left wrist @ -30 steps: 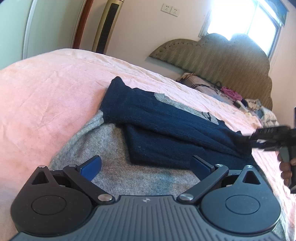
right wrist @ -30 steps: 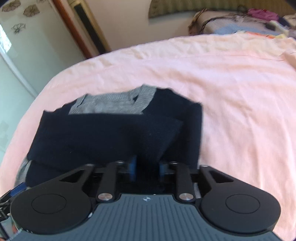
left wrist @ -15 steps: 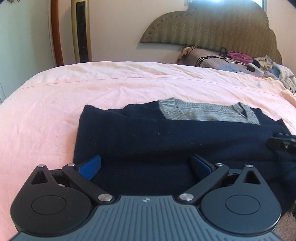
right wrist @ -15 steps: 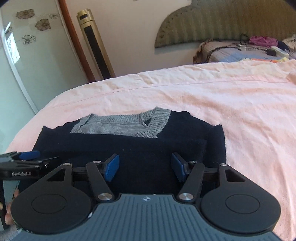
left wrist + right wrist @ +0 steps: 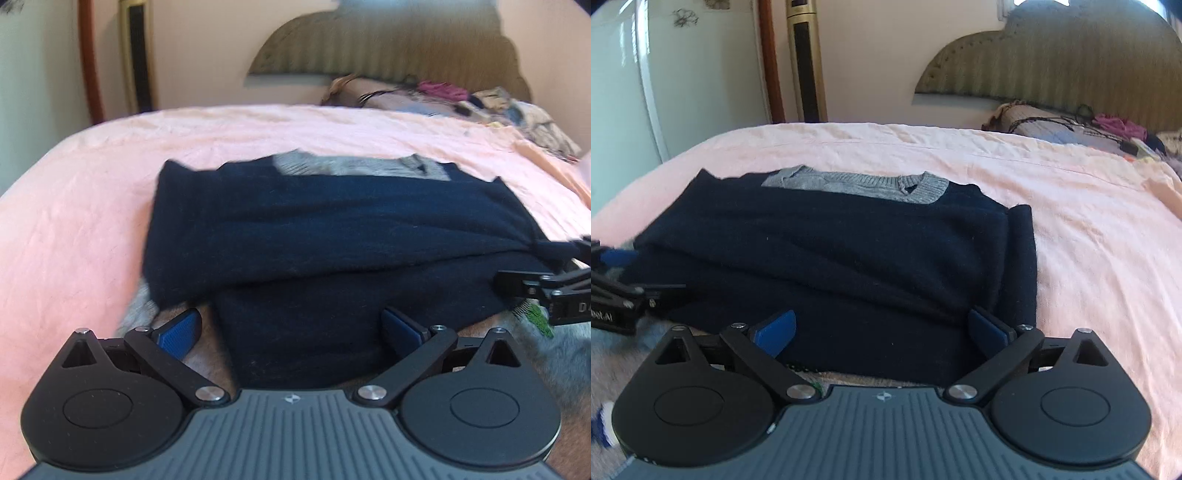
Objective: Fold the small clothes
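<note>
A navy sweater (image 5: 332,229) with a grey collar (image 5: 857,184) lies folded on the pink bedsheet (image 5: 1089,240), one navy layer laid across the layers below. My left gripper (image 5: 291,328) is open over its near left part, blue pads wide apart and off the cloth. My right gripper (image 5: 882,332) is at the near right edge with its jaws opening. The navy hem lies between the pads (image 5: 775,332), which do not press on it. Each gripper shows at the edge of the other's view: right gripper (image 5: 546,284), left gripper (image 5: 617,295).
A padded headboard (image 5: 1071,62) stands at the back, with a heap of mixed clothes and cables (image 5: 1108,129) on the bed's far right. A gold tower unit (image 5: 807,59) and a white wardrobe (image 5: 646,74) stand back left. Grey fuzzy fabric (image 5: 554,350) lies at the near edge.
The right gripper went from nearly shut on the navy fabric to wide apart and let it go. Both views rolled level and swung to face the headboard. The left gripper stayed open.
</note>
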`<state>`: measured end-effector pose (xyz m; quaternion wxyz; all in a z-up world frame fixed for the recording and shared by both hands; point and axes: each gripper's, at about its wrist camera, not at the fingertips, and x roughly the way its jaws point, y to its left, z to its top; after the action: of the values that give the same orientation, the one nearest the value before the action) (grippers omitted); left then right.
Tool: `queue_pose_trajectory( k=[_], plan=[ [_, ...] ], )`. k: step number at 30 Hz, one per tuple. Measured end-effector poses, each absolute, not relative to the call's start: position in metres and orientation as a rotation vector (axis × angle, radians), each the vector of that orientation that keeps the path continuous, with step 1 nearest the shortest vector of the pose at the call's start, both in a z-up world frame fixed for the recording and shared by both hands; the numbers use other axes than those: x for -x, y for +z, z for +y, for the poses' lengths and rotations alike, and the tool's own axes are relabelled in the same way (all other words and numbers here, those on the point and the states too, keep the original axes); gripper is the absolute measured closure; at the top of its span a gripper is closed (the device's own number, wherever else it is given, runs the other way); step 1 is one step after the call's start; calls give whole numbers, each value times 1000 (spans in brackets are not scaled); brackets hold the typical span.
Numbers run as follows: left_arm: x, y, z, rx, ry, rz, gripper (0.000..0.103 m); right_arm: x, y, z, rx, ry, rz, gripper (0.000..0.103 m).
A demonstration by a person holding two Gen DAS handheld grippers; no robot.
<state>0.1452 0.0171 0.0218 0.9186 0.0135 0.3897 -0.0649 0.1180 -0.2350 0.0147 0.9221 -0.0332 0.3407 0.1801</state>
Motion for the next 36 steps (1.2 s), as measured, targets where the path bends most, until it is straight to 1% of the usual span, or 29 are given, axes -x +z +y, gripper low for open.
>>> queue_pose_trajectory(
  k=[1,3,4,6,8,9,10,11,13,14,16,18,19,20,21,25,28,29,30,31,32,33,34,35,36],
  plan=[
    [-139,28,16,-30,-126,826,0,-117,19,-235,56,342,724,6],
    [-119,37,12,-38,-149,841,0,-107,32,-235,21,302,748,18],
    [-107,38,9,-35,-176,842,0,-97,37,-236,3,324,739,17],
    [-86,30,4,-44,-215,854,0,-72,41,-235,-11,376,716,8],
    [-64,18,1,-125,-202,757,0,-58,29,-230,34,379,755,6],
    [-59,17,6,-98,-199,754,0,-53,18,-229,81,369,753,2],
    [-57,21,11,-76,-170,773,0,-46,14,-229,120,368,714,0],
    [-54,25,15,-65,-141,794,0,-46,18,-234,90,361,724,1],
    [-41,31,25,-26,-158,811,0,-42,28,-240,56,301,752,9],
    [-34,29,27,-23,-173,813,0,-33,34,-243,40,304,740,10],
    [-19,22,27,-103,-174,761,0,-15,35,-244,36,373,724,0],
    [-14,27,35,-64,-142,778,0,-5,18,-242,109,396,751,0],
    [-8,30,41,-43,-120,778,0,4,16,-244,129,405,713,0],
    [-1,35,49,-7,-107,773,0,4,22,-250,96,388,736,1],
    [7,39,60,46,-109,768,0,8,29,-255,70,367,741,5],
    [26,35,112,316,-76,796,0,33,53,-298,-24,353,686,2],
    [29,34,134,471,-86,769,0,37,51,-333,-60,278,711,3],
    [28,34,135,491,-86,771,3,32,48,-342,-80,255,748,8],
    [24,34,135,499,-90,780,10,30,44,-347,-103,256,787,17],
    [21,34,133,496,-94,783,17,28,36,-352,-142,282,836,21],
    [18,34,130,485,-102,790,37,30,34,-351,-148,296,826,22],
    [16,33,127,459,-97,798,60,30,33,-351,-153,318,826,22],
    [14,32,125,434,-86,813,73,31,32,-349,-163,335,823,25],
    [11,31,124,414,-70,827,94,31,32,-347,-183,363,825,47],
    [14,30,125,404,-60,833,96,30,31,-348,-212,394,841,86]
  ],
)
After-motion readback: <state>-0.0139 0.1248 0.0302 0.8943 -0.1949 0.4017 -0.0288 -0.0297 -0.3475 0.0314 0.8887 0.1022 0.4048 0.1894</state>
